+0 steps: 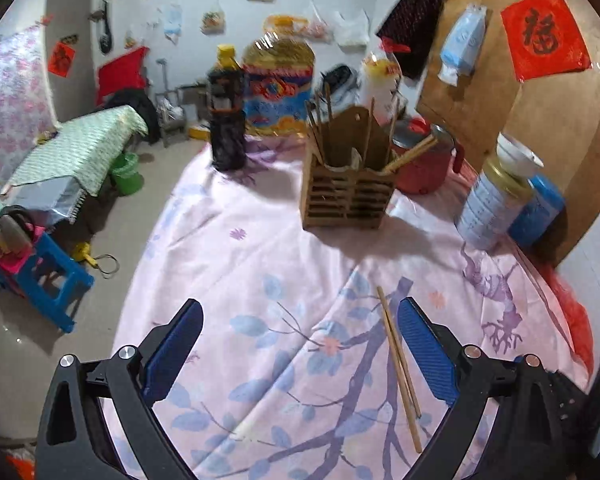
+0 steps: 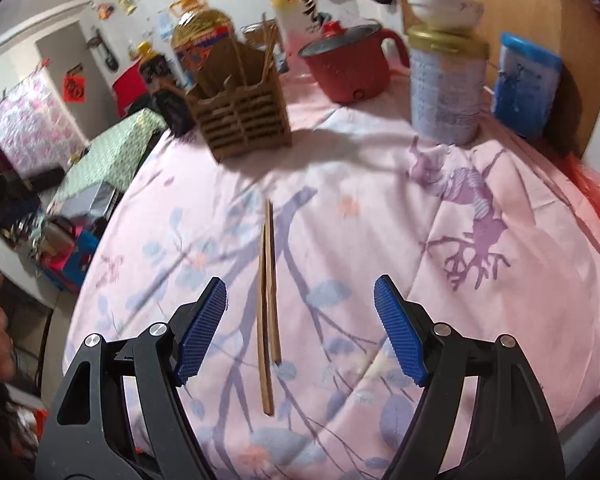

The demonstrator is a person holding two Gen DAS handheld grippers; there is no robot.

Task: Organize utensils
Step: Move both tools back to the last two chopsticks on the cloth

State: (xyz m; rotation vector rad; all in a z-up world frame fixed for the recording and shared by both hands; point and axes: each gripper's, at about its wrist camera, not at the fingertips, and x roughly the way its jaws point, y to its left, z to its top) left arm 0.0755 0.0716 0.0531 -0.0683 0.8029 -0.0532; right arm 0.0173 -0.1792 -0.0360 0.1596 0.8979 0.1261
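Note:
A pair of wooden chopsticks lies side by side on the pink flowered tablecloth. My right gripper hangs open over them, the sticks lying between its blue pads nearer the left one, untouched. In the left wrist view the same chopsticks lie just inside the right finger of my left gripper, which stands wide open with nothing held. A slatted wooden utensil holder stands further back on the table with several chopsticks upright in it.
Behind the holder stand a dark sauce bottle, a big oil jug and a red electric pot. A tin with a white bowl on top and a blue pack stand at the right. The table edge drops off at the left.

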